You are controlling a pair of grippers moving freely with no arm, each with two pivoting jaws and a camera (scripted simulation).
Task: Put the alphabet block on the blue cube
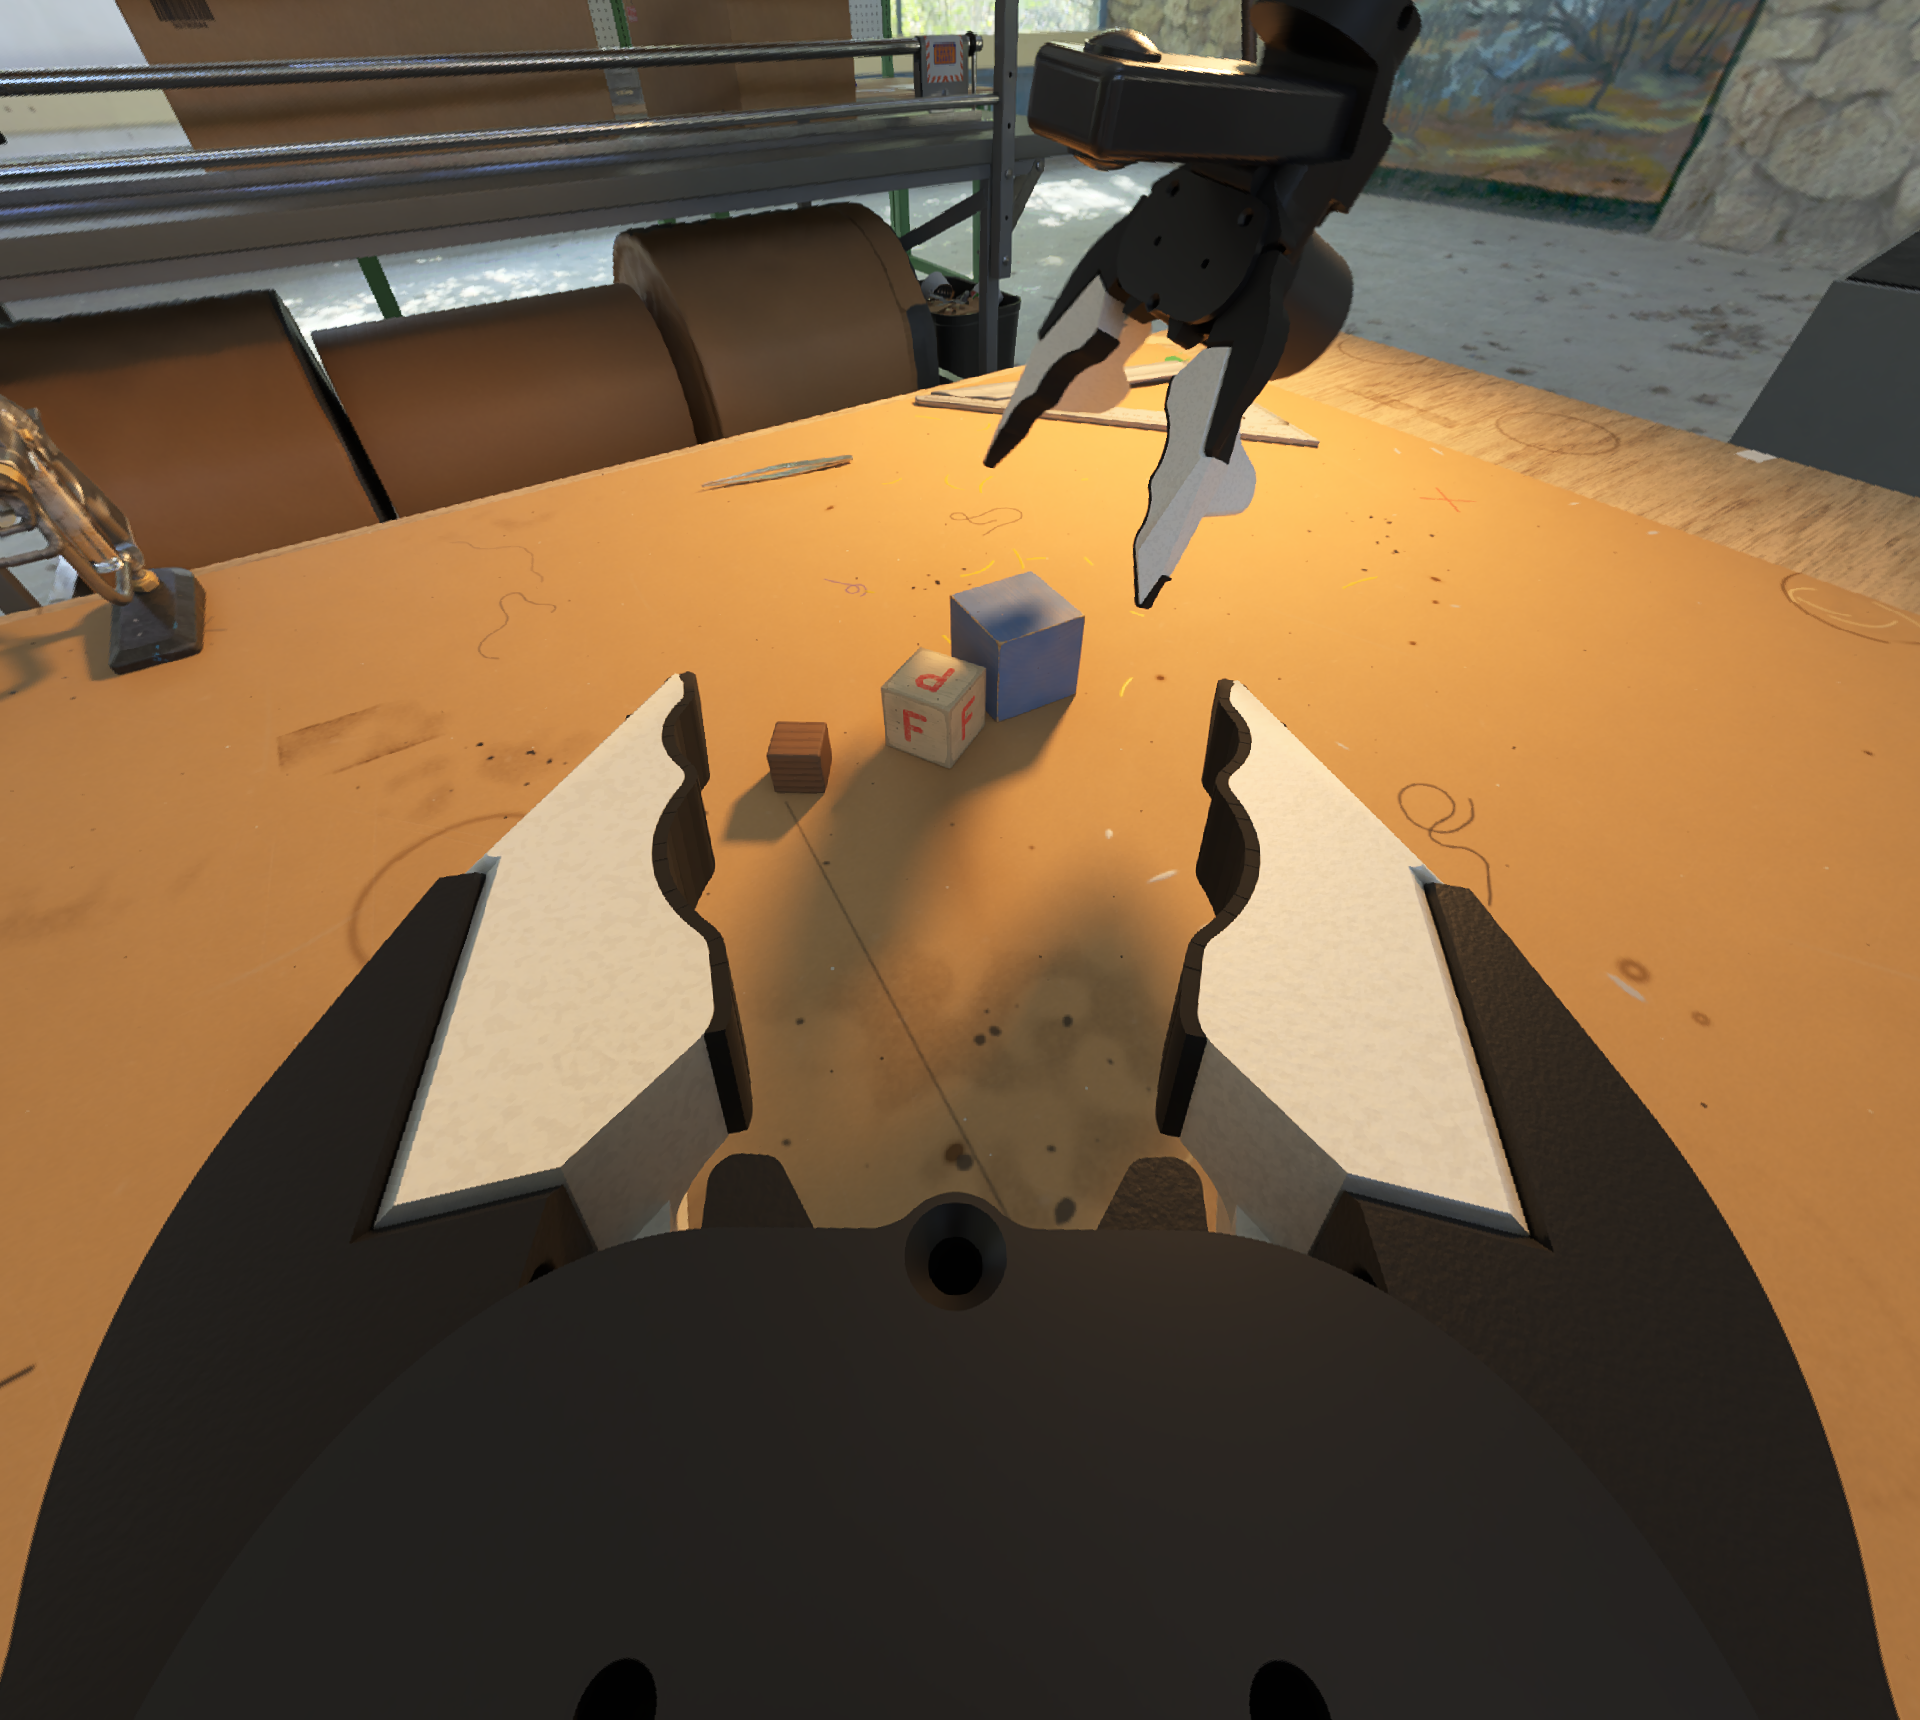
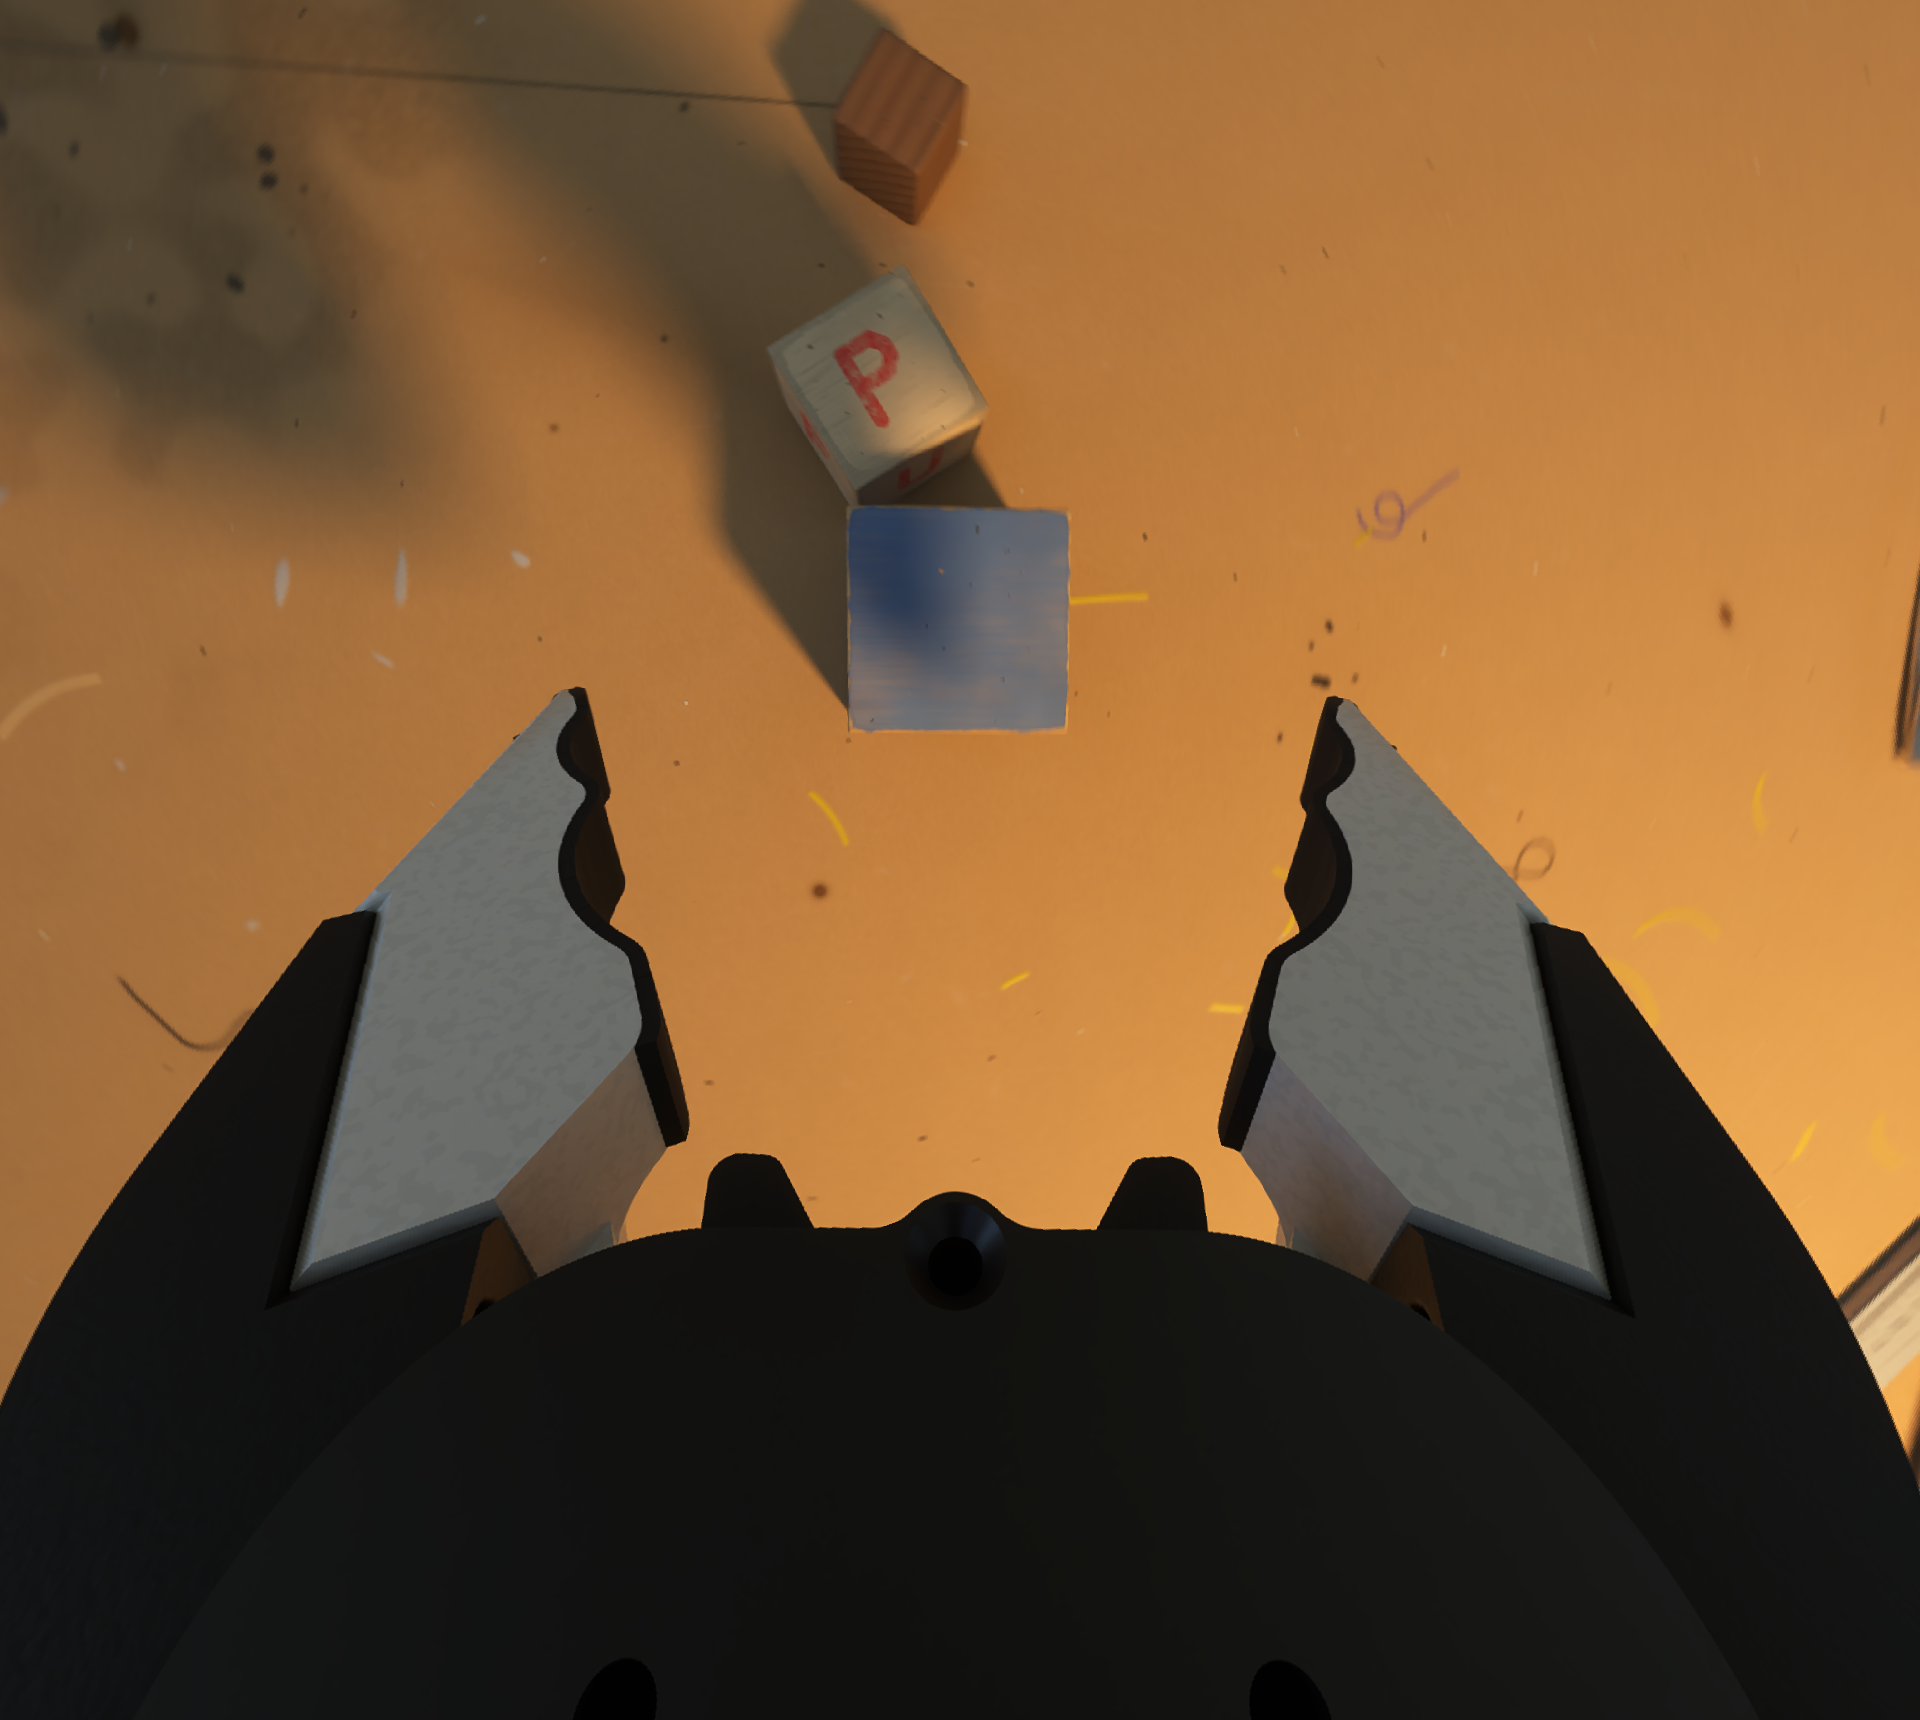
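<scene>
Two claws are seen above the orange tabletop [image 1: 416, 839], both with jaws spread wide and nothing held between them. The left claw [image 1: 954, 694] is held low and looks forward along the tabletop; the right claw [image 2: 956, 704] is tilted steeply down over the blocks, and from the left wrist view it is seen hanging in the air beyond them [image 1: 1070, 527].

Three blocks are lined up ahead of the left claw. A small brown block [image 1: 799, 756] lies nearest, just beyond the left claw's tips and toward its left finger. The alphabet block [image 1: 932, 707], pale with red letters, sits on the tabletop next, apart from the brown block and turned corner-on. The blue cube [image 1: 1018, 644] stands right behind it, touching or nearly touching; which cannot be told. Its top is bare.

From the right claw the order is reversed: the blue cube [image 2: 957, 619] is just past the fingertips, centred in the gap, then the alphabet block [image 2: 876, 382], then the brown block [image 2: 900, 125] farthest.

Farther out, a flat triangular ruler [image 1: 1122, 413] lies at the far edge, a thin metal strip [image 1: 777, 472] to its left, and brown paper rolls [image 1: 499, 392] and a shelf rack [image 1: 499, 143] stand behind.
</scene>
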